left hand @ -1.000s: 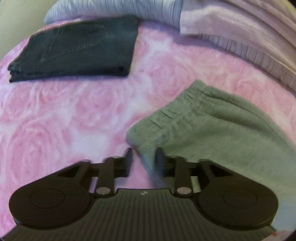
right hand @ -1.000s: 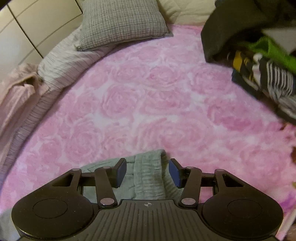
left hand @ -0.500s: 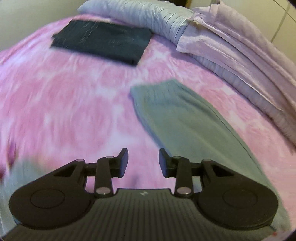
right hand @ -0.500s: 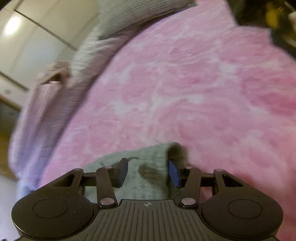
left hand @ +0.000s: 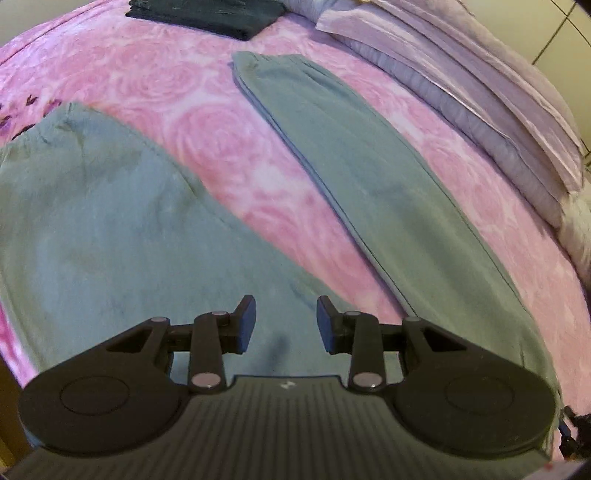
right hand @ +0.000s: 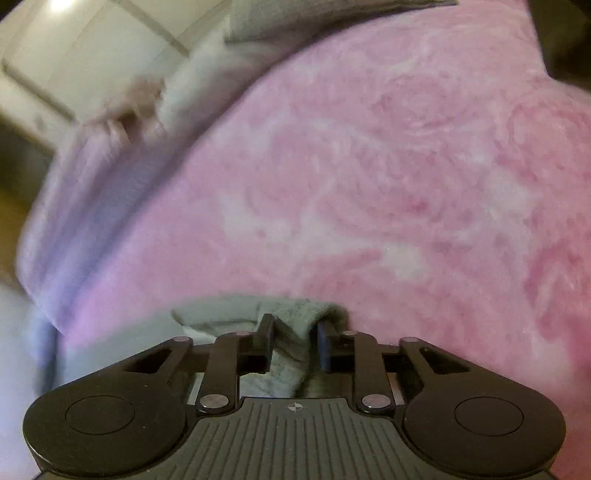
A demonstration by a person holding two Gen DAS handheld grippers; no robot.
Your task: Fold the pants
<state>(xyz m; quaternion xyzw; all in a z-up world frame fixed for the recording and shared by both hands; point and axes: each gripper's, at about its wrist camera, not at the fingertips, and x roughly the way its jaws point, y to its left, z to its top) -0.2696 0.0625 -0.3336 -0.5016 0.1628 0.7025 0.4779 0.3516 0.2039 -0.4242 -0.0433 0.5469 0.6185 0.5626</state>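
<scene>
Grey-green sweatpants lie flat on the pink rose blanket [left hand: 240,166]. In the left wrist view one leg [left hand: 369,184] runs to the far right and the other [left hand: 92,221] spreads to the left. My left gripper [left hand: 286,321] hovers over the place where the two legs meet. It is open, with nothing between its fingers. In the right wrist view a bunched edge of the sweatpants [right hand: 221,314] sits at the bottom, and my right gripper [right hand: 293,332] is shut on a fold of it, the cloth pinched up between the pads.
A folded pair of dark pants [left hand: 221,14] lies at the far end of the bed. Lilac and striped bedding [left hand: 461,74] is piled along the right side. A grey pillow [right hand: 295,18] and pale wardrobe doors [right hand: 92,55] stand beyond the blanket [right hand: 369,184].
The left gripper has drawn back from the leg's cuff, so both legs now show. The right gripper's fingers have narrowed onto the cloth edge and it has tipped downward.
</scene>
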